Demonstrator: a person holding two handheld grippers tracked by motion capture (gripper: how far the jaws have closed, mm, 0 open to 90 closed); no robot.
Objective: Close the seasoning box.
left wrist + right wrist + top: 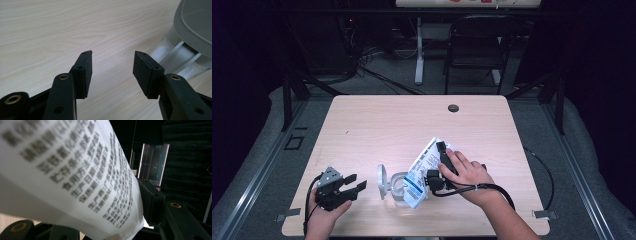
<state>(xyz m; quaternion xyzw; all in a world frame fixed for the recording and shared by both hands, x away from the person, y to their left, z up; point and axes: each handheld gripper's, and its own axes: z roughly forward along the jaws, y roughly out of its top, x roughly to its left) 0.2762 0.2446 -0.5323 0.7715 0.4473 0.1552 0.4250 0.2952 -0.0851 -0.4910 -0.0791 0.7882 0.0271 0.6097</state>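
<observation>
holding a white printed packet [424,167] tilted over a clear container [398,189] near the front edge of the wooden table [377,125], the right gripper [438,165] has its jaws clamped on the packet's upper part, as the right gripper view confirms with the printed film [82,177] pressed against one black pad. the packet's lower end rests at or in the container's mouth; which of the two cannot be told. the container lies just right of its hinged grey lid [383,181], which stands open. the left gripper [354,186] rests on the table to the left, jaws spread and holding nothing; in the left gripper view the lid [195,25] sits just beyond its right jaw.

judgement: the packet looks light, thin and pliable, likely to buckle or slip if pinched at a loose corner, so a grip across the sealed end, flat between the pads, seems safest. the container appears rigid, smooth and light, prone to skidding; bracing its wall, not the lid, should steady it.
</observation>
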